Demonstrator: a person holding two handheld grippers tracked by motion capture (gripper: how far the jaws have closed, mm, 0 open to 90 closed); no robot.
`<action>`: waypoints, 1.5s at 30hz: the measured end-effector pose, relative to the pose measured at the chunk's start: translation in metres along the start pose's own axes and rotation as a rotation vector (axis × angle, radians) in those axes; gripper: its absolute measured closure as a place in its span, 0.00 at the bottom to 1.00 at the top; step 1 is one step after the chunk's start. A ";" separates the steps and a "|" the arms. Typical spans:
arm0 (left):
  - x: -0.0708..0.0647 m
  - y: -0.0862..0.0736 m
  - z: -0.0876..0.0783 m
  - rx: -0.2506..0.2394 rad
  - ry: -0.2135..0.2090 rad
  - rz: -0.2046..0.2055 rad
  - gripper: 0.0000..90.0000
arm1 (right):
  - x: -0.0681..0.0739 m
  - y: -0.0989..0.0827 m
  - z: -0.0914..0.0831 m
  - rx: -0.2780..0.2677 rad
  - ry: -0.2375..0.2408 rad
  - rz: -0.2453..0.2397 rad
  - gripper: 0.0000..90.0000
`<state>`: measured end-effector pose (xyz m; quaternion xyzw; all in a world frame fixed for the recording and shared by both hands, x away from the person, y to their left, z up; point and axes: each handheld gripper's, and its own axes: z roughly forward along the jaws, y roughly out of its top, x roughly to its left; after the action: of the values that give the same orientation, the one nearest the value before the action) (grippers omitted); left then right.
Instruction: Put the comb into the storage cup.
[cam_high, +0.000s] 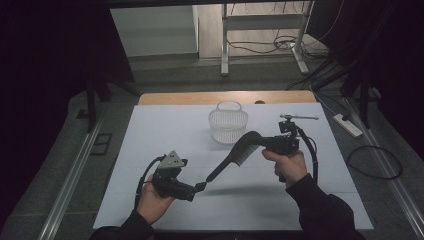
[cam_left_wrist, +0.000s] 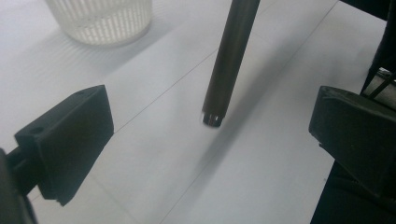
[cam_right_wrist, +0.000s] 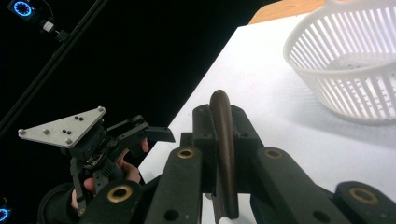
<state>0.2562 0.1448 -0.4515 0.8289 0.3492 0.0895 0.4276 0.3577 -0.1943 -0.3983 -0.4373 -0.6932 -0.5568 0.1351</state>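
Black comb (cam_high: 239, 150) clamped in right gripper (cam_high: 263, 144) (handle near wide-spread, empty left gripper (cam_high: 201, 186))

black comb (cam_high: 239, 151) with dark brown glossy handle, white slatted basket (cam_high: 228, 123), white table sheet (cam_high: 165, 125) with faint thin lines, tan wood edge (cam_high: 200, 97) behind, black grippers (cam_high: 200, 186), grey plate (cam_high: 172, 160) with dark screws, black sleeves (cam_high: 320, 207)

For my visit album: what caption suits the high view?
Right gripper clamps a black comb beside a white basket; left gripper open at its handle.
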 end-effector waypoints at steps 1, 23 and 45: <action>0.001 -0.002 -0.002 -0.003 0.011 -0.002 0.00 | 0.000 0.002 0.000 -0.003 -0.002 -0.002 0.93; 0.019 -0.031 -0.038 -0.045 0.032 -0.085 0.01 | -0.004 0.018 0.002 -0.029 -0.040 -0.005 0.93; 0.029 -0.067 -0.076 -0.059 0.080 -0.139 0.00 | -0.011 0.039 -0.004 -0.076 -0.084 -0.001 0.93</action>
<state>0.2102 0.2385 -0.4604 0.7854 0.4200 0.1031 0.4429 0.3918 -0.2031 -0.3788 -0.4646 -0.6768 -0.5641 0.0888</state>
